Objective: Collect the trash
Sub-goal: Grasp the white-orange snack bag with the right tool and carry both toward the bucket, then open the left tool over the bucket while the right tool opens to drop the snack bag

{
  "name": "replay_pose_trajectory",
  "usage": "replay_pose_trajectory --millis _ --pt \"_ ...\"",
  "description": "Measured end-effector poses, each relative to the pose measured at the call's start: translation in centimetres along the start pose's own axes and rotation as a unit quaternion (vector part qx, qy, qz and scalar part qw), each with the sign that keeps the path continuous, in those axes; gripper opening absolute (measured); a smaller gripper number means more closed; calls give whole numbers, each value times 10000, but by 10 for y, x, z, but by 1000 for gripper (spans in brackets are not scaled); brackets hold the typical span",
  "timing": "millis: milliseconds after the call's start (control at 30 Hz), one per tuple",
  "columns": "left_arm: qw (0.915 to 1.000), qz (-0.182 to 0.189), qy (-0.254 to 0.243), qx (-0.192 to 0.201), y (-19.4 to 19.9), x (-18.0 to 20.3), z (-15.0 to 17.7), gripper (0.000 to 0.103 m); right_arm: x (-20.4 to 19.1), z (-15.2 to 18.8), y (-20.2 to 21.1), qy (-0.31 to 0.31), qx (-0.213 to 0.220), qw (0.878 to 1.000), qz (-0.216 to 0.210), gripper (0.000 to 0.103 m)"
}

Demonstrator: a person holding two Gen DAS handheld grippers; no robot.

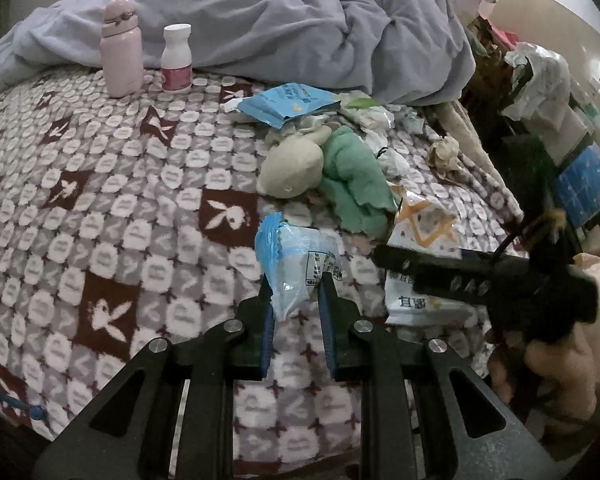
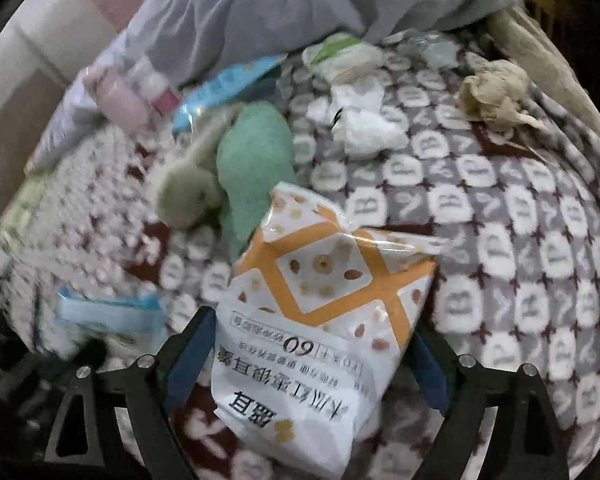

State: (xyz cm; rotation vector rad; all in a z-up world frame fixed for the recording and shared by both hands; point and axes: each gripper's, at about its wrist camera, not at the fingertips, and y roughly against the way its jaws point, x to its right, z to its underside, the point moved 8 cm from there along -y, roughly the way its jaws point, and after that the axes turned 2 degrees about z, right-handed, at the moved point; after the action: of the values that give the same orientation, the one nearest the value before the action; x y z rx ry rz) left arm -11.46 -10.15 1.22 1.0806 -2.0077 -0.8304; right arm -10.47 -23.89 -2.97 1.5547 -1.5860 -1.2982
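My left gripper (image 1: 294,284) is shut on a clear wrapper with a blue edge (image 1: 296,260), held just above the patterned bed blanket (image 1: 100,216). My right gripper (image 2: 312,344) is wide open around a white and orange snack bag (image 2: 324,320), its fingers at either side of it; the bag also shows in the left wrist view (image 1: 420,232). More trash lies beyond: a blue packet (image 1: 288,102), white crumpled plastic (image 2: 360,120) and a crumpled beige paper ball (image 2: 492,88).
A pink flask (image 1: 121,48) and a white pill bottle (image 1: 177,58) stand at the back left. A beige sock (image 1: 292,168) and a green cloth (image 1: 352,176) lie mid-bed. A grey duvet (image 1: 300,20) is bunched behind. Cluttered shelves (image 1: 548,112) stand at the right.
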Motion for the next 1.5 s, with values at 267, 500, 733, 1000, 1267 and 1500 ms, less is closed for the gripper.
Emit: replay_pose_trajectory --millis 267,500,733,1000,1267,1500 --pt "9998 151 -69 95 4 20 -9 18 22 -1 29 100 276 9995 -103 54" --pt "9988 463 -179 54 -5 65 -22 18 45 -3 73 325 731 9968 -30 52" --pt "9971 569 -504 28 -16 113 -31 18 82 2 104 92 1009 9948 -110 52" --pt "9931 667 -963 21 -29 171 -41 18 127 7 134 -196 1332 9909 17 52" --pt "9883 830 -1277 10 -42 225 -51 18 180 14 162 -504 1579 9855 355 52" --pt "9810 1046 -1634 -16 -54 280 -53 18 235 27 182 -896 1707 9790 657 52"
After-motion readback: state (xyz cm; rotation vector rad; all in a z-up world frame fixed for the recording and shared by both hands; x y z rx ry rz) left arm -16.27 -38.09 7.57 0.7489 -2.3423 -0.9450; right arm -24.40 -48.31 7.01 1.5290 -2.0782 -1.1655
